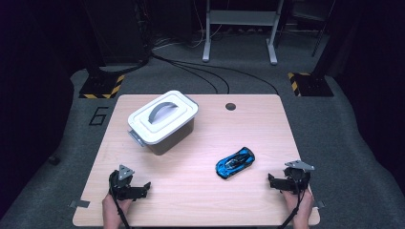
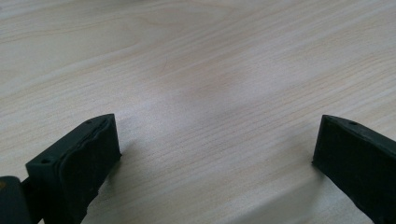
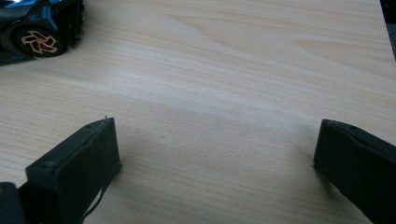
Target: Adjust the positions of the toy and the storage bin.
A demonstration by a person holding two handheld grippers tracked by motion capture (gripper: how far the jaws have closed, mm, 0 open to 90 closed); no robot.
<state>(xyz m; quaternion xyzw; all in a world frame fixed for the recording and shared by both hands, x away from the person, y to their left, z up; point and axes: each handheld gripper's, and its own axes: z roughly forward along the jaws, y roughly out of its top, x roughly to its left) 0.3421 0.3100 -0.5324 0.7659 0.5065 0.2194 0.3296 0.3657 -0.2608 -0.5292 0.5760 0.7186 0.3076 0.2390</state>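
A light wooden table (image 1: 191,191) carries a lidded white box (image 1: 162,121) and a blue toy car (image 1: 235,162), well apart.

1. You can read one number, a big dark 6 (image 1: 98,116), painted on the grey floor (image 1: 57,138) just left of the table (image 1: 191,200)
2. You can't read any words on the toy car (image 1: 235,162) or the box (image 1: 162,121)
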